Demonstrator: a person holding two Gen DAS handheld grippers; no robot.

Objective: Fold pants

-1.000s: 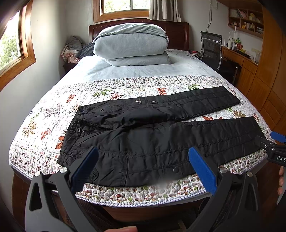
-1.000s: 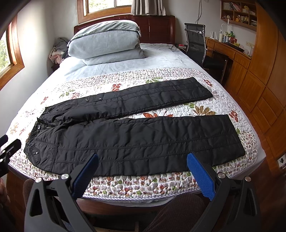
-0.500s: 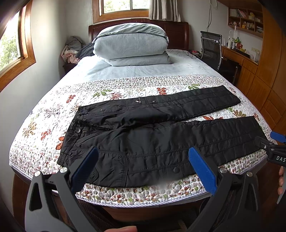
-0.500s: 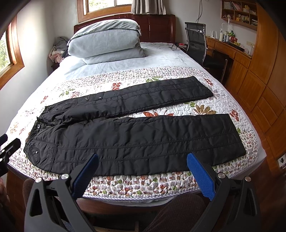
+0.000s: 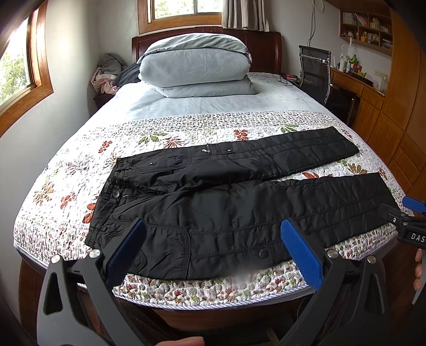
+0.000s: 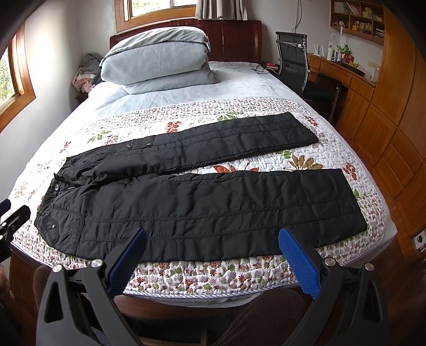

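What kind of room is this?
Most likely a bedroom: a wooden-framed bed with a floral quilt, folded pale-blue bedding stacked at the dark wooden headboard, and black padded pants laid out flat.

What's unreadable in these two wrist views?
- Left wrist: claw label, cut by the right edge after "DAS".
- Left wrist: blurred patch on quilt below the pants.
- Right wrist: shelf items, too small.
- Both: bed's near side, hidden behind claw frames.
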